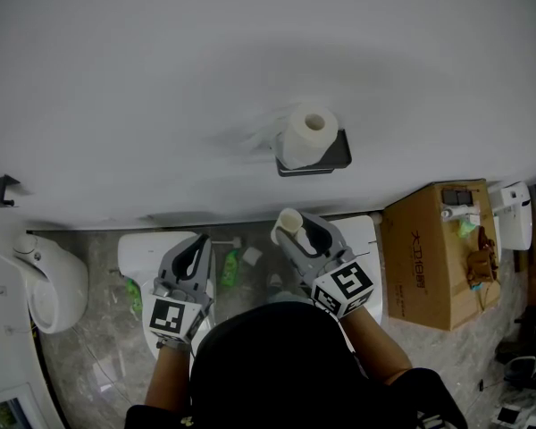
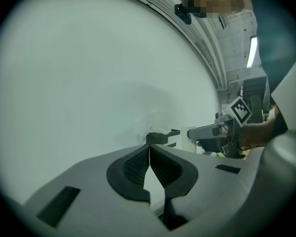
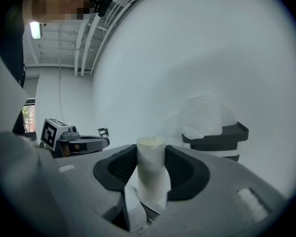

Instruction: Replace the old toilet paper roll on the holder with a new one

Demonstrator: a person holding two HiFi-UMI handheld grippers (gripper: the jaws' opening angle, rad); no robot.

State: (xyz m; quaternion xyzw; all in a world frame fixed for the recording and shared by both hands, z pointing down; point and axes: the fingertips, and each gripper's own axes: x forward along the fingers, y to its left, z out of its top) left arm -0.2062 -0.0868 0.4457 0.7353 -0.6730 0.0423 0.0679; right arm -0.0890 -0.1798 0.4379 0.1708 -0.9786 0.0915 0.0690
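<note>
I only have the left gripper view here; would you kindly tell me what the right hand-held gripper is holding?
Observer: The right hand-held gripper is shut on a thin roll with little paper left on it, held upright between its jaws.
Operator: Thank you. Is anything on the holder at the moment?
Observer: Yes, a full roll sits on the black holder on the wall.
</note>
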